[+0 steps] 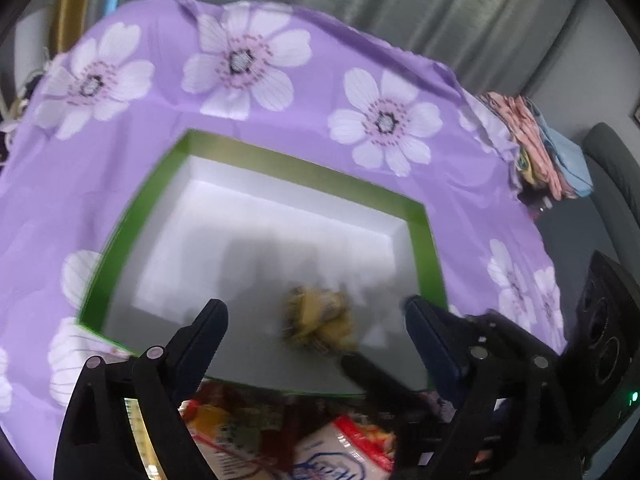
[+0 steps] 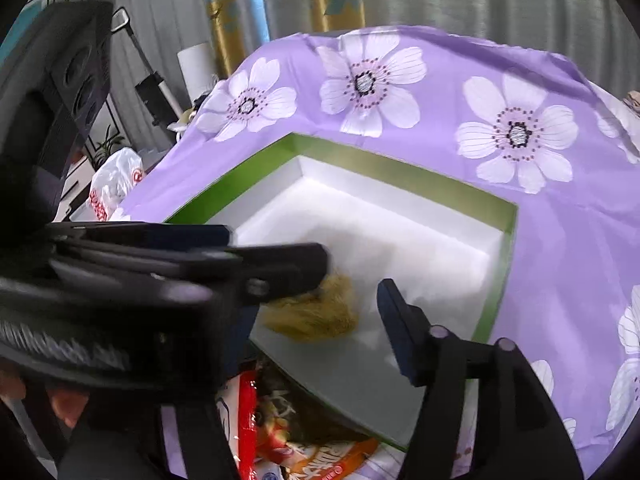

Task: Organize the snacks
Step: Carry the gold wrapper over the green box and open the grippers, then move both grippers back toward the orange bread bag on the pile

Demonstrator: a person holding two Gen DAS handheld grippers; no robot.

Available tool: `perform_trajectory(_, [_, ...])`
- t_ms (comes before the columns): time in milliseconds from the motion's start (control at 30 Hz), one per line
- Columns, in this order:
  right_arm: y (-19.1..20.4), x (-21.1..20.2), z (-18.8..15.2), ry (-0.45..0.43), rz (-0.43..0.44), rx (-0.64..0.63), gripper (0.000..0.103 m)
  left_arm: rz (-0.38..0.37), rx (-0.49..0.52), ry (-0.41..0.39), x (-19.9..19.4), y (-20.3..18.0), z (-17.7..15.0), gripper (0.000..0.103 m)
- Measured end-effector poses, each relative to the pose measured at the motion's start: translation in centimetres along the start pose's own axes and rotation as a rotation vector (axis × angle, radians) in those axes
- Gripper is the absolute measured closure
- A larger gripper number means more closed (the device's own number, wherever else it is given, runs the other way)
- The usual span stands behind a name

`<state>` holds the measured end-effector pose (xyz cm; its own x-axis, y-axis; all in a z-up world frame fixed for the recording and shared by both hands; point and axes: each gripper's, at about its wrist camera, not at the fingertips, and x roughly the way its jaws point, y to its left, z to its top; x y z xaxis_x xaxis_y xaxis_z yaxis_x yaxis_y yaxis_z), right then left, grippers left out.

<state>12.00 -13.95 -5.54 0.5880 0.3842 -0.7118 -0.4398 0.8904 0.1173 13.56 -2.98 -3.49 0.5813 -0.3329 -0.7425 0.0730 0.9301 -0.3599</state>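
A shallow box with a green rim [image 1: 428, 240] [image 2: 496, 276] and white lining sits on a purple flowered cloth [image 1: 320, 80] [image 2: 560, 240]. One blurred yellow-brown snack packet [image 1: 320, 322] [image 2: 320, 318] lies in its near part. My left gripper [image 1: 316, 316] hovers over that packet, jaws wide open and clear of it. My right gripper [image 2: 320, 300] is beside it, also open. Its right finger [image 2: 400, 328] stands apart from the packet, and the left gripper's body [image 2: 160, 280] hides its left finger. More snack packets [image 1: 344, 448] [image 2: 320, 452] lie in front of the box.
Folded clothes [image 1: 540, 148] are piled past the cloth's right edge. A white plastic bag [image 2: 116, 184] sits off the left edge. Grey and gold curtains [image 2: 280, 0] hang behind. The two grippers crowd each other over the box's near side.
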Motion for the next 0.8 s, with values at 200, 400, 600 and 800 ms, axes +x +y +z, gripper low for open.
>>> perform_trajectory(200, [-0.8, -2.8, -1.1, -0.028, -0.014, 0.027, 0.032, 0.055, -0.005, -0.062, -4.3, 2.1, -0.8, 0.012])
perform_trajectory(400, [-0.7, -5.8, -2.9, -0.052, 0.000, 0.059, 0.031, 0.121, -0.014, -0.096, -8.1, 4.2, -3.4, 0.012])
perform_trajectory(600, [0.7, -8.0, -4.4, -0.065, 0.027, 0.054, 0.029, 0.154, -0.069, -0.096, -10.4, 6.4, -6.5, 0.012])
perform_trajectory(800, [2.9, -8.8, -5.8, -0.052, 0.046, 0.001, 0.029, 0.201, -0.148, -0.082, -11.6, 9.3, -10.0, 0.012])
